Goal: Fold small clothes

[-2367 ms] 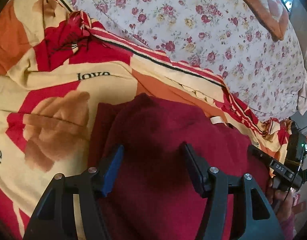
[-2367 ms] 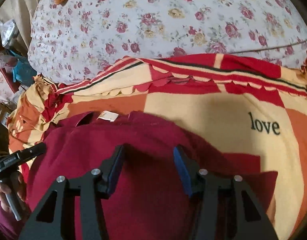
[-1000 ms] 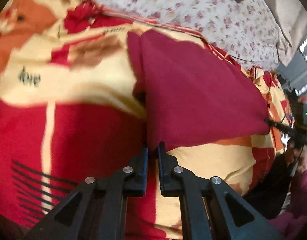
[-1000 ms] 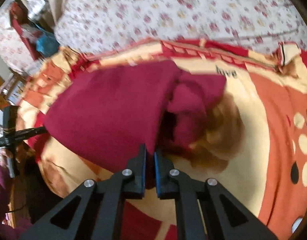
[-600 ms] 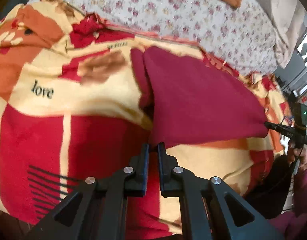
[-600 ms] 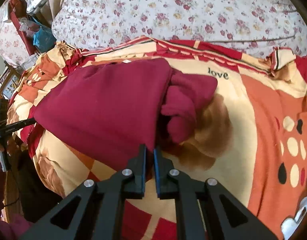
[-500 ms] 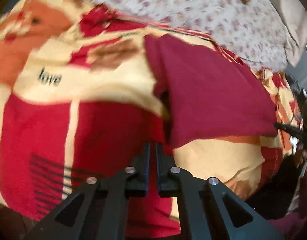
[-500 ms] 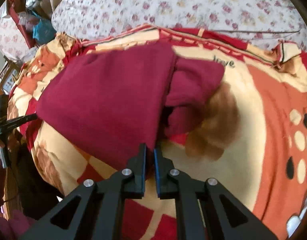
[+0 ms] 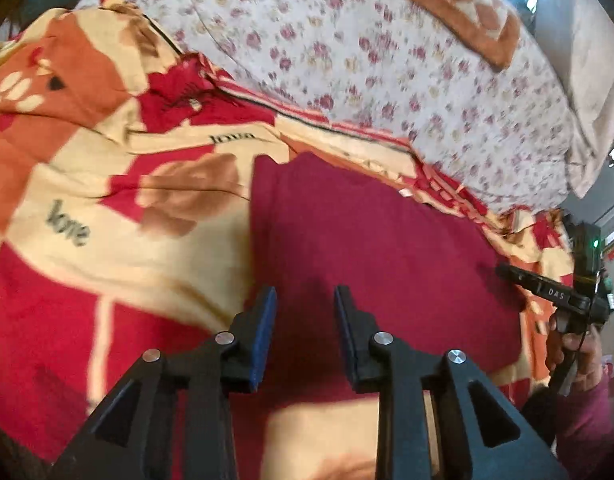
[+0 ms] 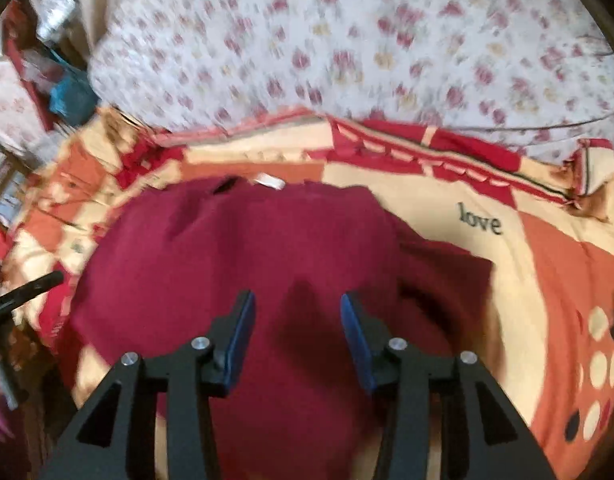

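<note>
Tongs (image 9: 305,334) parted over maroon garment (image 9: 371,236), near edge folded; blanket (image 9: 67,264) around

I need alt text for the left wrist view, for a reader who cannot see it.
The left gripper, jaws just opened and empty, hovers over a dark red garment lying flat on a red, orange and cream blanket. At the right edge, a hand holds the right gripper near the garment's far side.

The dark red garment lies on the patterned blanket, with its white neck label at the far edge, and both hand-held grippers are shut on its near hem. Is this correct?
Not quite. Both wrist views show the left hand-held gripper and the right hand-held gripper open, their jaws having just been opening, above the dark red garment without gripping it. The rest holds: it lies on the patterned blanket, white neck label at the far edge.
</note>
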`<state>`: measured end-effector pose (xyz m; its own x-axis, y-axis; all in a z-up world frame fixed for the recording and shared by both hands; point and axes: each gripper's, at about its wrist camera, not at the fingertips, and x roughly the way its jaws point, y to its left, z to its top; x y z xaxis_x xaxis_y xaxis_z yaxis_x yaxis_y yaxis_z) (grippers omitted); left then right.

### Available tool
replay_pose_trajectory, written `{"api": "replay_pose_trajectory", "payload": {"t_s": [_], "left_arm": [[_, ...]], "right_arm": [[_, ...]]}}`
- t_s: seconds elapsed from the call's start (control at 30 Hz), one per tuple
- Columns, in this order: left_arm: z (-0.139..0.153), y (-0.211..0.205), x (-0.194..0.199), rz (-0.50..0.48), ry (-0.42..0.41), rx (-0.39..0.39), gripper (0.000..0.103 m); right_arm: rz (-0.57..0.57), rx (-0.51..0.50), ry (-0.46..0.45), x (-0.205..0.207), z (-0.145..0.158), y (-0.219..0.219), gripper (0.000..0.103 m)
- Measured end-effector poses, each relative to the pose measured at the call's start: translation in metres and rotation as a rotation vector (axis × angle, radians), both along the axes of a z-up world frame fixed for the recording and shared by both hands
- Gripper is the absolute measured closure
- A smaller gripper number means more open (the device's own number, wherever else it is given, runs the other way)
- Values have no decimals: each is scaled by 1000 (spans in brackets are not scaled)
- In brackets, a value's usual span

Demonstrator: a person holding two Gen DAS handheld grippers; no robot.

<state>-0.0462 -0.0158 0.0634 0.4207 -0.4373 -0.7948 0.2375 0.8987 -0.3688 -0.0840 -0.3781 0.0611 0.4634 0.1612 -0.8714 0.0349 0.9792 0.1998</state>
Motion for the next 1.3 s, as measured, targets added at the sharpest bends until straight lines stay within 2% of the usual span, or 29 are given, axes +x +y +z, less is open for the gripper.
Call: {"api": "replay_pose_trajectory", "payload": {"t_s": [0.17, 0.27, 0.37, 0.47, 0.57, 0.7, 0.97, 1.13, 1.23, 1.3], "left_arm": [[-23, -31, 23, 24, -17, 104, 95], [-28, -36, 34, 48, -19, 125, 95], [-28, -36, 37, 65, -11, 122, 95], [-26, -31, 31, 69, -21, 108, 95], [-28, -32, 25, 64, -47, 123, 95], [-26, -36, 20, 58, -70, 156, 95], [-28, -32, 19, 60, -80, 123, 95], [-29, -28, 21, 60, -70, 91, 95], [-31, -25, 21, 64, -69, 70, 95], [-31, -22, 20, 65, -67, 51, 95]], "right_arm": [[-48, -48, 3, 32, -28, -12, 60], [-64, -95, -9, 46, -39, -22, 62], [-82, -86, 14, 51, -34, -24, 62], [-82, -86, -5, 48, -18, -11, 59], [-2, -32, -28, 46, -5, 16, 55], [133, 28, -37, 54, 2, 65, 55], [283, 22, -64, 86, -1, 154, 55], [354, -56, -52, 109, -12, 200, 55], [367, -122, -10, 122, -30, 216, 56], [361, -130, 11, 132, -43, 222, 56]]}}
